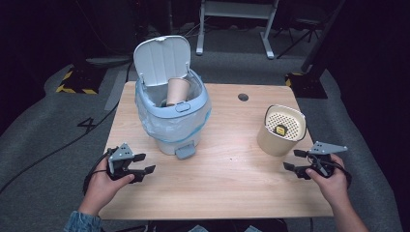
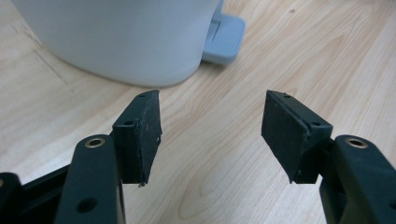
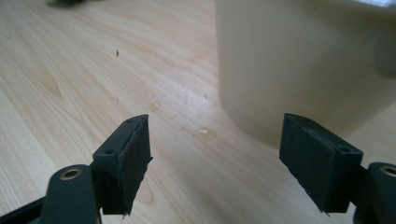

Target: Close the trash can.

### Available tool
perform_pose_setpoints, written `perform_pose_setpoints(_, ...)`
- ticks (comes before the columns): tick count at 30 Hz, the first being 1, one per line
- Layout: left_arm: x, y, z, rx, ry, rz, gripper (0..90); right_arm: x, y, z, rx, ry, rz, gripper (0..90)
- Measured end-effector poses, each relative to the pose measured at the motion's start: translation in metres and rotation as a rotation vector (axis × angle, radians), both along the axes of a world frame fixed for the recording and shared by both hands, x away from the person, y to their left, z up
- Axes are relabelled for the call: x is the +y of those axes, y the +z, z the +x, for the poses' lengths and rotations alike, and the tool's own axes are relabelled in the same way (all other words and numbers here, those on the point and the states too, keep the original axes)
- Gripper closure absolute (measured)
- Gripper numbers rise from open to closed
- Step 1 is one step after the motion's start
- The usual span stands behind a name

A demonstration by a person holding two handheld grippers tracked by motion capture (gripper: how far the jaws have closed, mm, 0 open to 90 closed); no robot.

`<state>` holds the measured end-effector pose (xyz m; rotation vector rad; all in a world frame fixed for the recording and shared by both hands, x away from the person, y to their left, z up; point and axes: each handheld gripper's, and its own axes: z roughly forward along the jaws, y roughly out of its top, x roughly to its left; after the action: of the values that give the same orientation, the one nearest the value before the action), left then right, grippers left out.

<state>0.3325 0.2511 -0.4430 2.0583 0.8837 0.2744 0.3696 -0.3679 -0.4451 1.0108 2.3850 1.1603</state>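
Note:
A white pedal bin (image 1: pixel 171 116) with a blue rim and a plastic liner stands at the table's back left, its lid (image 1: pixel 162 59) up. A brown paper cup (image 1: pixel 177 91) leans inside it. At the right stands a cream container (image 1: pixel 282 130) with a perforated top and a black handle. My left gripper (image 1: pixel 147 163) hovers open and empty, in front and to the left of the bin's pedal (image 1: pixel 185 152). The left gripper view has the open gripper (image 2: pixel 212 133) facing the bin wall (image 2: pixel 121 37) and pedal (image 2: pixel 226 39). My right gripper (image 1: pixel 291 159), open and empty, sits just in front of the cream container. Its own view has the gripper (image 3: pixel 217 158) close to the container (image 3: pixel 299 60).
The wooden table (image 1: pixel 227 183) has a cable hole (image 1: pixel 243 96) near its back edge. A few water drops (image 3: pixel 203 133) lie on the wood by the cream container. Behind the table stand a white desk frame (image 1: pixel 237 24) and dark equipment; a cable runs over the grey floor at left.

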Motion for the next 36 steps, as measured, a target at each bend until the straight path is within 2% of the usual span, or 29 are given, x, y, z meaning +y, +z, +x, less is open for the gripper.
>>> perform_pose_setpoints(6, 0.007, 0.024, 0.005, -0.020, -0.026, -0.028, 40.6, 0.003, -0.035, -0.006, 0.047, 0.007, 0.004, 26.5)
perform_pose_setpoints(11, 0.015, 0.052, 0.011, -0.061, -0.034, -0.051, 42.5, 0.005, -0.057, -0.010, 0.046, 0.012, 0.010, 26.3)
perform_pose_setpoints(16, 0.023, 0.081, 0.021, -0.108, 0.002, -0.051, 46.9, 0.005, -0.058, -0.015, 0.028, 0.012, -0.020, 27.0)
perform_pose_setpoints(18, 0.025, 0.093, 0.026, -0.127, 0.008, -0.064, 47.4, 0.006, -0.058, -0.016, 0.014, 0.016, -0.041, 26.9)
perform_pose_setpoints(19, 0.026, 0.099, 0.029, -0.132, 0.007, -0.067, 47.5, 0.007, -0.058, -0.017, 0.004, 0.020, -0.059, 26.6)
perform_pose_setpoints(24, 0.029, 0.126, 0.042, -0.163, -0.009, -0.103, 47.5, 0.007, -0.058, -0.017, 0.004, 0.016, -0.058, 26.6)
perform_pose_setpoints(28, 0.031, 0.141, 0.051, -0.188, 0.010, -0.115, 46.6, 0.007, -0.058, -0.017, 0.004, 0.016, -0.058, 26.6)
perform_pose_setpoints(32, 0.033, 0.153, 0.062, -0.198, 0.015, -0.108, 46.6, 0.007, -0.058, -0.017, 0.005, 0.017, -0.057, 26.6)
perform_pose_setpoints(36, 0.034, 0.163, 0.072, -0.205, -0.022, -0.124, 46.6, 0.007, -0.058, -0.017, 0.005, 0.017, -0.057, 26.6)
